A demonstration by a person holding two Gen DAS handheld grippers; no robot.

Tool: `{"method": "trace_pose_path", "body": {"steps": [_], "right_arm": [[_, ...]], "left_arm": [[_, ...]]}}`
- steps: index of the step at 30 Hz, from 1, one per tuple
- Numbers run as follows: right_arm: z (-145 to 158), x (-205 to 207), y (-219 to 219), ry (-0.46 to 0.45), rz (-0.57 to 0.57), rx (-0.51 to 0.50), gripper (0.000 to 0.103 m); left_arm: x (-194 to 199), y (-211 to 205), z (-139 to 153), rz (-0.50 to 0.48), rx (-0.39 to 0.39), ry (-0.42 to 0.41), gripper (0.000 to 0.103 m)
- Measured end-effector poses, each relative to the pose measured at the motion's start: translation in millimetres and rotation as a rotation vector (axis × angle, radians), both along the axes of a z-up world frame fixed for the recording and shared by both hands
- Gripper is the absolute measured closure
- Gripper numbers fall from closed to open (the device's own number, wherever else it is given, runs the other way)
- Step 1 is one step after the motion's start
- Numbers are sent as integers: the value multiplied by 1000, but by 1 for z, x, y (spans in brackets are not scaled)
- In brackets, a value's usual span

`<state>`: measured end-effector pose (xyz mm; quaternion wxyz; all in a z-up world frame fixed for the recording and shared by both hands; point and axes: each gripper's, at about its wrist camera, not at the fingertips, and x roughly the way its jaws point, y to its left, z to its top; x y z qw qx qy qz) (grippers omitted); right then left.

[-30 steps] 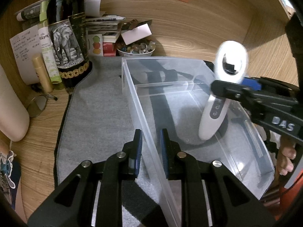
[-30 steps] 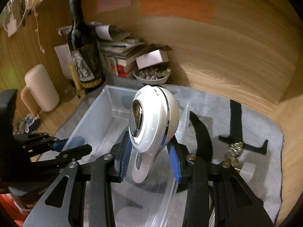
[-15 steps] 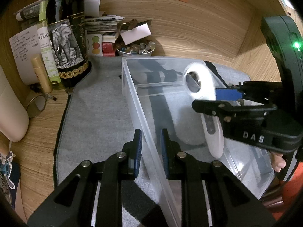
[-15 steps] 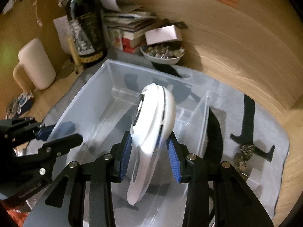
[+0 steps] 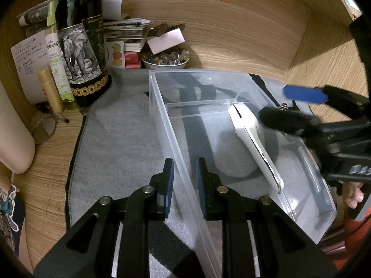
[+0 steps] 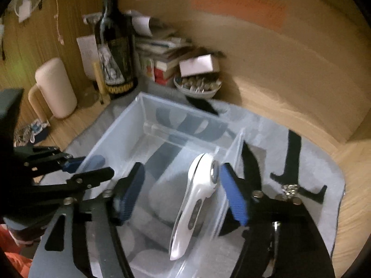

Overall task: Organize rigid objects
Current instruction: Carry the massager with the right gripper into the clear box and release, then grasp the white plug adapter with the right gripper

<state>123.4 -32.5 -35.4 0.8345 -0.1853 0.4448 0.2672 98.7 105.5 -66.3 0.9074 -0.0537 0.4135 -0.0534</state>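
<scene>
White handheld device (image 6: 197, 206) lies in the clear bin (image 5: 162, 106) between the opening right tongs (image 6: 183, 199), untouched; left tongs (image 5: 184, 176) pinch the bin's wall

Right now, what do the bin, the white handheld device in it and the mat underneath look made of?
Bin: clear rigid plastic, glossy; the mat shows through its walls.
White handheld device: hard plastic shell, glossy with sharp highlights, plus a silvery trim strip, either metal or plated plastic.
Mat: grey felt-like fabric, matte and fuzzy, with a stitched edge.
</scene>
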Motion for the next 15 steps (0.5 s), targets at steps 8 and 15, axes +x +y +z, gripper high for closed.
{"method": "trace_pose_path", "body": {"steps": [8, 15], "right_arm": [[30, 0, -31, -111, -68, 59, 20], [42, 13, -80, -153, -213, 51, 19]], "left_arm": [[0, 0, 0, -1, -1, 0, 83], [0, 0, 0, 0, -2, 0, 83]]}}
